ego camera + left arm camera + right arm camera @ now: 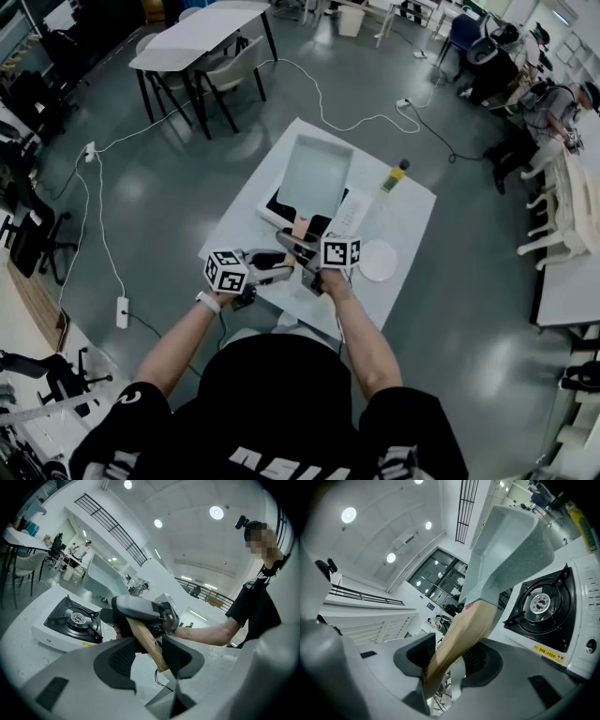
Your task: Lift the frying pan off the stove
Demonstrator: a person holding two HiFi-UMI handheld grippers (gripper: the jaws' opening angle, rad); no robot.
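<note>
Rising clear of the stove, the frying pan hangs in the air above the tabletop, tilted, with its wooden handle sloping down toward the person. The right hand-held gripper is clenched on that handle, its pads pressing the wood on both sides. The left hand-held gripper is released: its jaws stand wide, and the free end of the handle passes between them, seemingly without being squeezed.

From the head view the pan is a pale, square, deep-walled vessel, and its inside shows only its own smooth bottom. In the right gripper view just its outer wall and underside can be seen, so the interior is out of sight there. The stove's round burner and black pan supports lie uncovered in both gripper views.

In the head view the raised pan covers most of the stove, leaving only a dark corner and a white edge showing. The marker cubes and gripper bodies hide most of the handle there. In the left gripper view the right gripper's body blocks the pan's near end, and the pale panel behind it is probably the pan wall. A white plate lies flat on the tabletop near the right gripper, and a bottle with a yellow label lies beyond it, too small to read.
</note>
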